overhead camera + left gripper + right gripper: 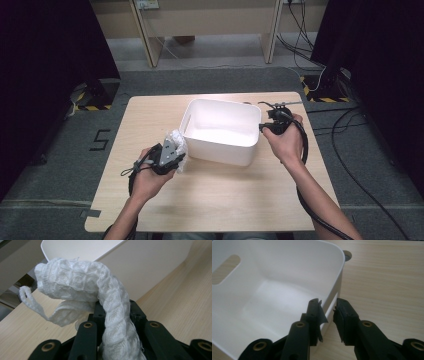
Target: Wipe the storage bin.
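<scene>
My left gripper (113,315) is pinching a white cloth (82,282). The cloth sticks up out of the jaws and flops over to one side. It is just beside the near left corner of the white bin (220,131), above the bench (150,115). My right gripper (328,311) is at the bin's right wall. Its jaws are a little apart, one on each side of the wall, and they are not squeezing it.
</scene>
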Demonstrator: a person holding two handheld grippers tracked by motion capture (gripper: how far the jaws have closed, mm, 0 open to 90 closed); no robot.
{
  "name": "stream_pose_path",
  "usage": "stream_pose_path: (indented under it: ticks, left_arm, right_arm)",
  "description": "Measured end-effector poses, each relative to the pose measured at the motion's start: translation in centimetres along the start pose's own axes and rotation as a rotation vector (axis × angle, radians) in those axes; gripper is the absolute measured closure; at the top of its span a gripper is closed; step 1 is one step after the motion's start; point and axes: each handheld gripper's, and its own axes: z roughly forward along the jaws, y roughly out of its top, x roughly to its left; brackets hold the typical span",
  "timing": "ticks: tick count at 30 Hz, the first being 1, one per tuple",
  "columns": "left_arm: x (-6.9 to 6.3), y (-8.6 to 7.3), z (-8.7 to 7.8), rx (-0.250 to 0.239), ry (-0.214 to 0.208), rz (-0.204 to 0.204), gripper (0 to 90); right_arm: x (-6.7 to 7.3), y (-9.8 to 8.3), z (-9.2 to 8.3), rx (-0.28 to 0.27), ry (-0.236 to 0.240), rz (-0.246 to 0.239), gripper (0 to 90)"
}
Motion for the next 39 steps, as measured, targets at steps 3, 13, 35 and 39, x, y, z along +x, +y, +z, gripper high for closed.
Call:
stream_pose_path:
  ticks: [3,13,35,39]
  left_arm:
    - [-0.1,0.1,0.0,0.003,0.001,0.001,72.5]
    - [-0.5,0.0,0.1,0.005,0.001,-0.009,72.1]
    - [-1.2,0.8,0.4,0.015,0.018,-0.012,72.0]
    - [-1.1,0.5,0.8,0.023,0.03,-0.034,72.0]
  right_arm:
    - [0.5,-0.1,0.0,0.021,0.004,-0.01,72.9]
    - [1.9,-0.1,1.0,0.033,-0.059,-0.106,80.7]
    - [2.4,0.2,2.2,0.033,-0.067,-0.148,75.2]
    - [2.2,0.3,2.3,0.017,-0.055,-0.161,76.7]
